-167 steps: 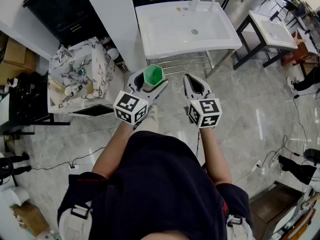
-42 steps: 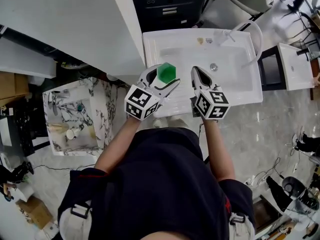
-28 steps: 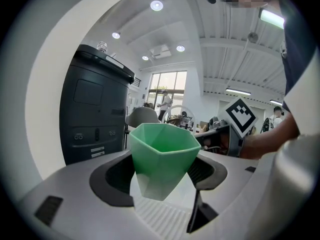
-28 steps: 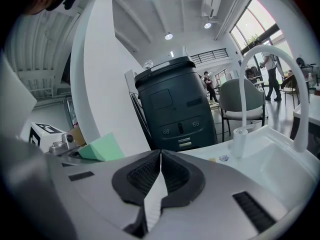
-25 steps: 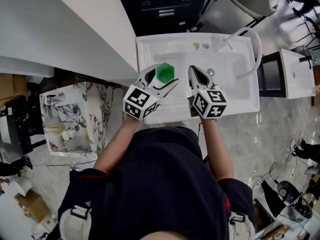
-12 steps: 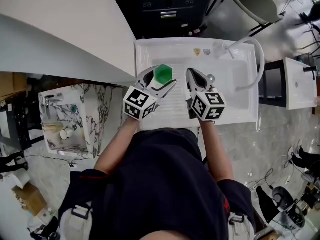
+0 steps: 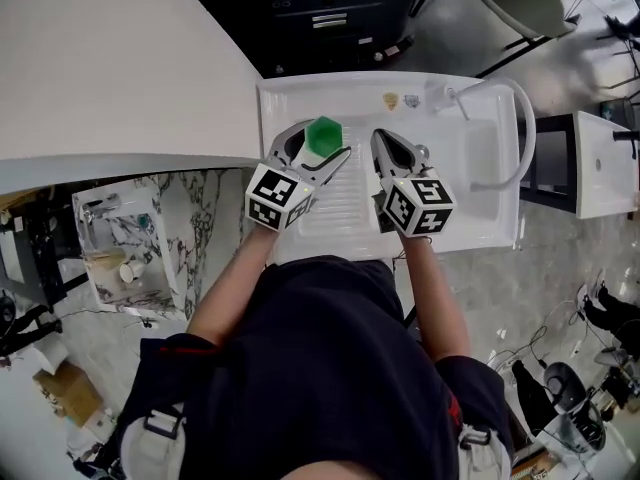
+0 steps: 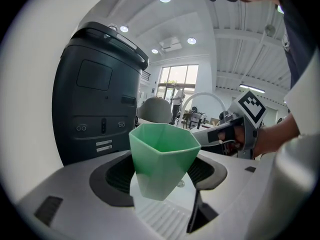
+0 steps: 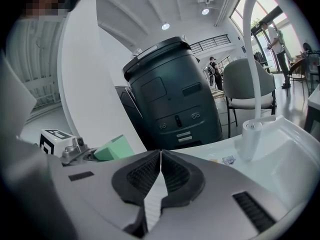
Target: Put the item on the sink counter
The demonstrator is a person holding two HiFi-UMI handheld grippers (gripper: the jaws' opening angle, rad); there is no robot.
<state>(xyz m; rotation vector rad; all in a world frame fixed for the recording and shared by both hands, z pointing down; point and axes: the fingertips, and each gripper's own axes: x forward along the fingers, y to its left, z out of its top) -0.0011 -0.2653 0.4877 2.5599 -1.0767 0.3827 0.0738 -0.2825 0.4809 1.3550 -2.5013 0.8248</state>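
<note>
White sink on a glossy marble floor, dark cabinet behind it, curved faucet to the right. Left gripper clamps the green cup upright, above the sink's ribbed left side. Right gripper is alongside over the basin, jaws pressed together, nothing between them.

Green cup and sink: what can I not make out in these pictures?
- Green cup: in the head view its lower part is hidden by the left gripper. No view shows its height above the sink.
- Small items on the sink's back rim: too small in the head view to identify.
- Faucet: its arch is cut off by the upper edge of the right gripper view.
</note>
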